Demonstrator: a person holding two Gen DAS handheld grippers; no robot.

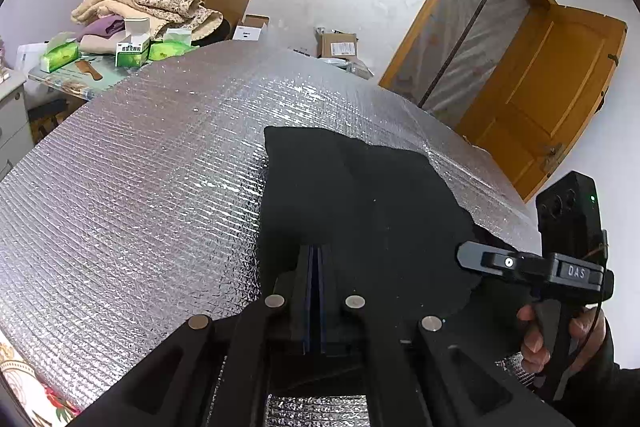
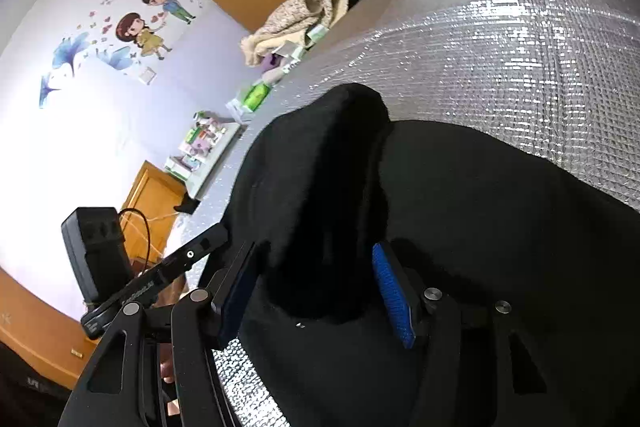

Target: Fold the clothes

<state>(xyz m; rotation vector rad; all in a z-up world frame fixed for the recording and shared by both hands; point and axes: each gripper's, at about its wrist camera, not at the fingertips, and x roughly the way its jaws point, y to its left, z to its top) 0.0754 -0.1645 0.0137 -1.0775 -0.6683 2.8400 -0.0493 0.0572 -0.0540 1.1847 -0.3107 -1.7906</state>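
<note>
I have a black garment [image 1: 360, 211] lying on the silver quilted mat [image 1: 140, 187], toward the near right part of it, its far edge rumpled and uneven; my left gripper [image 1: 316, 259] is clenched, its two blue pads pressed together over the near edge of the cloth, though whether fabric is really pinched between them I cannot tell, since black lies on black there; my right gripper [image 2: 316, 283] stands released, jaws wide, with a raised hump of the garment [image 2: 332, 187] sitting between the fingers but not yet squeezed; its right blue pad [image 2: 394, 293] looks just beside the fold, the left one near it; to do this well I judge I should close the right jaws on the hump low down, so both layers are caught and not only the top skin; then lift both hands level, keeping the near edge taut between them, and carry it toward the far edge in one even sweep; the slippery mat may let the cloth drag and bunch, so I would lift clear before moving
</note>
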